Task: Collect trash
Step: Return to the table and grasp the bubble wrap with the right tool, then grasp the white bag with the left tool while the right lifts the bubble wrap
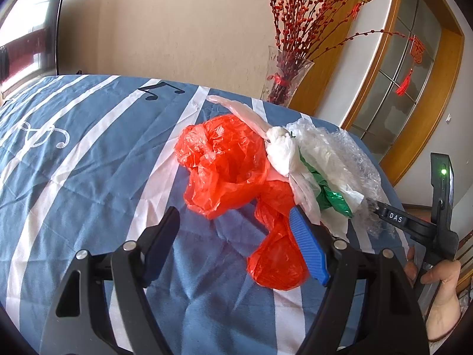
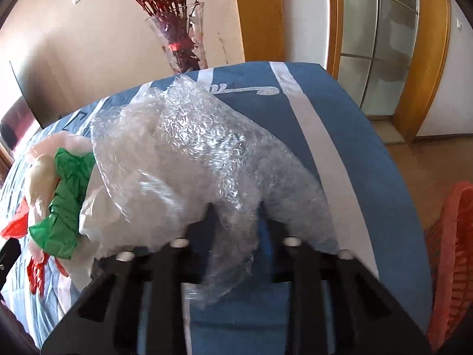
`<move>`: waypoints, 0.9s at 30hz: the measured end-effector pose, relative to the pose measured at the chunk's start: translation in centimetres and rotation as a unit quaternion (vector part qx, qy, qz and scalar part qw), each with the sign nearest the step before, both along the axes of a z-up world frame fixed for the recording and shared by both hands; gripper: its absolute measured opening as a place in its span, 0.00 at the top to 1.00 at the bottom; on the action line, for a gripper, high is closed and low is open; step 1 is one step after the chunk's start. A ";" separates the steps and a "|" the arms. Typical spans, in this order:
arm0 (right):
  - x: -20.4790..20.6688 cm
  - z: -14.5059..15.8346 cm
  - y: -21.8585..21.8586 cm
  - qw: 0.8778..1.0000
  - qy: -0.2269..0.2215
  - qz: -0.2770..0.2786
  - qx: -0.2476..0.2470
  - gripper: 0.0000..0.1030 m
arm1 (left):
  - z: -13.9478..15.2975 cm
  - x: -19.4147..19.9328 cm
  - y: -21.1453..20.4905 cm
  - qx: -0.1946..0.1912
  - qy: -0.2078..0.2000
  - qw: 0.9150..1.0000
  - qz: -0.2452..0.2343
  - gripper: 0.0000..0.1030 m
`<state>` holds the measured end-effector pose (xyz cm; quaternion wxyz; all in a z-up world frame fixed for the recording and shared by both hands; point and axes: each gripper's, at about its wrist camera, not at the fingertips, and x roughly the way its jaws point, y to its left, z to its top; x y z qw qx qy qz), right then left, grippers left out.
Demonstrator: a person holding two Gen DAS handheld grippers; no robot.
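A pile of plastic trash lies on the blue striped tablecloth [image 1: 88,177]: a crumpled red bag [image 1: 224,162], white bags [image 1: 283,151], a green bag [image 1: 328,192] and clear bubble wrap [image 1: 351,153]. My left gripper [image 1: 236,227] is open, its right finger touching the red bag's lower part. My right gripper [image 2: 236,210] is shut on the bubble wrap [image 2: 192,136], whose folds cover the fingertips. The green bag [image 2: 65,195] and white bags [image 2: 41,171] lie left of it. The right gripper also shows in the left wrist view [image 1: 375,205].
A glass vase [image 1: 283,77] with red berry branches stands behind the table's far edge. An orange mesh basket [image 2: 455,251] is off the table's right side. A wooden-framed glass door [image 2: 381,35] is behind. A dark screen [image 1: 32,44] is far left.
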<state>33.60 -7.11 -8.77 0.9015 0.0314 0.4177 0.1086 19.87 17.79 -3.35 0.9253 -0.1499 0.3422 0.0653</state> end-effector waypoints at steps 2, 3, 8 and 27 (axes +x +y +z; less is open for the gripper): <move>-0.4 0.3 -0.3 1.000 0.001 0.000 0.009 0.85 | 0.0 -0.1 0.0 -0.001 0.000 1.000 -0.001 0.27; -0.7 0.5 -0.5 1.000 -0.003 -0.001 0.011 0.86 | 0.1 -0.1 0.0 -0.001 0.000 1.000 -0.001 0.27; -2.7 2.3 -2.0 0.999 -0.037 -0.015 0.011 0.88 | 0.6 -0.2 0.0 -0.001 -0.006 1.000 -0.004 0.27; -6.8 3.2 -8.5 0.995 -0.059 -0.075 0.032 0.88 | 3.9 4.7 -3.5 0.005 -0.009 1.000 -0.025 0.50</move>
